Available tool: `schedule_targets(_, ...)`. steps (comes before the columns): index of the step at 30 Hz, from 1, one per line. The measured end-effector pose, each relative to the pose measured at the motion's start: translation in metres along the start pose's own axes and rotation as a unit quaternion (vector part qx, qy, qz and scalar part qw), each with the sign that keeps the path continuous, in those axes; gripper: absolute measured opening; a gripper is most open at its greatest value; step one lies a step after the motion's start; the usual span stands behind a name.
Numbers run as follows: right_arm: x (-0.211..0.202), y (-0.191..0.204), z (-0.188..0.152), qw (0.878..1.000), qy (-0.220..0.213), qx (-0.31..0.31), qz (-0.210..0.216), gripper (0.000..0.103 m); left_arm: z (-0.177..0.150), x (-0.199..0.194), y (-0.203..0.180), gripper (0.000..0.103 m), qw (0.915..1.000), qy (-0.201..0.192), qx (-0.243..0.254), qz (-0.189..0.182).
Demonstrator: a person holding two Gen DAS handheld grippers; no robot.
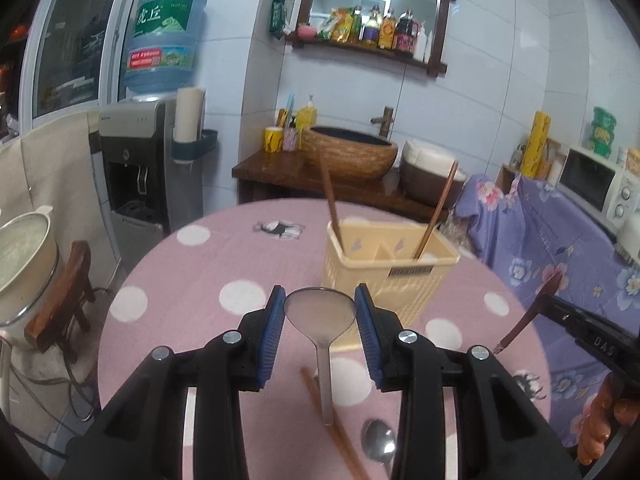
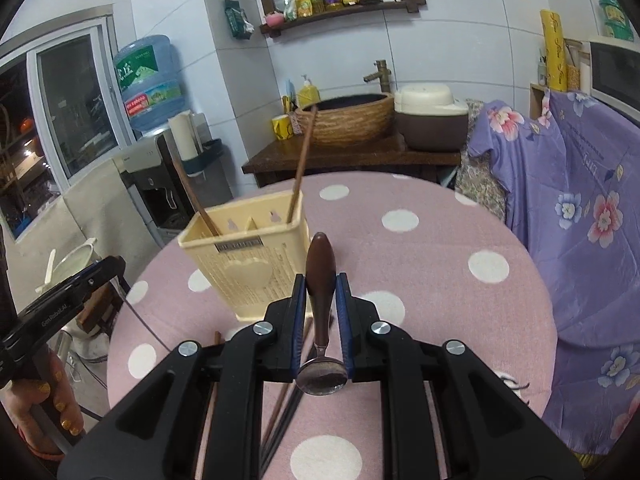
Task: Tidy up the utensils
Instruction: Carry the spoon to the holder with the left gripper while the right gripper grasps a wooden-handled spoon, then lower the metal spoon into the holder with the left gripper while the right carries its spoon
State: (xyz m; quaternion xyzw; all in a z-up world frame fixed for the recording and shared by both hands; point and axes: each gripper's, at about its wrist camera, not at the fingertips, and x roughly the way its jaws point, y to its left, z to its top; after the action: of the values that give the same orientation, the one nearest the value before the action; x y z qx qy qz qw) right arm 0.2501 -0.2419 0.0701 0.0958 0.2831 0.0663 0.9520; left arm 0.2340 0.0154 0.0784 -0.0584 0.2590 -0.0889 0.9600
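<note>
Your right gripper [image 2: 322,316] is clamped on a brown-handled spoon [image 2: 320,276], centre frame. Your left gripper [image 1: 320,316] has jaws apart around a flat ladle [image 1: 320,312], possibly not touching it. Cream utensil holder [image 1: 384,264] stands mid-frame on the pink dotted tablecloth [image 1: 192,280]; water dispenser [image 1: 152,160] upper left.

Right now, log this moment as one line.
left gripper: around metal spatula head, not clamped | right gripper: shut on brown-handled spoon | caddy: two chopsticks inside | table: chopsticks, spoon left
</note>
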Motion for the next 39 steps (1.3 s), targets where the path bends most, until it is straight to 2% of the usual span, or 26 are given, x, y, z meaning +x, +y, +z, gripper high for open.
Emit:
schedule_targets(5, -0.014, 0.021, 0.047, 0.999, -0.033, -0.008, 0.032, 0.016, 0.050, -0.010, -0.013, 0.036, 0.9981, -0.058, -0.004, -0.018)
schedule_targets(8, -0.017, 0.033, 0.078, 0.998, -0.056, -0.007, 0.040, 0.016, 0.078, -0.003, -0.019, 0.036, 0.9966, -0.074, -0.014, -0.031)
schedule_targets(13, -0.007, 0.047, 0.114, 0.996, -0.081, -0.009, 0.032, 0.016, 0.110, 0.014, -0.028, 0.036, 0.9941, -0.105, -0.022, -0.018)
schedule_targets(15, 0.001, 0.050, 0.121, 0.996, -0.086, -0.009, 0.031, 0.016, 0.116, 0.024, -0.030, 0.036, 0.9942, -0.103, -0.024, -0.014)
schedule_targets(21, 0.032, 0.053, 0.122, 0.996, -0.083, -0.009, 0.019, 0.016, 0.106, 0.051, -0.032, 0.036, 0.9960, -0.087, -0.021, -0.006)
schedule_targets(28, 0.072, 0.047, 0.099, 0.999, -0.054, -0.003, 0.007, 0.016, 0.078, 0.073, -0.032, 0.036, 0.9982, -0.059, -0.013, 0.000)
schedule_targets(39, 0.093, 0.042, 0.063, 1.000, -0.020, -0.007, 0.010, 0.016, 0.038, 0.096, -0.029, 0.036, 0.9998, -0.017, 0.003, 0.008)
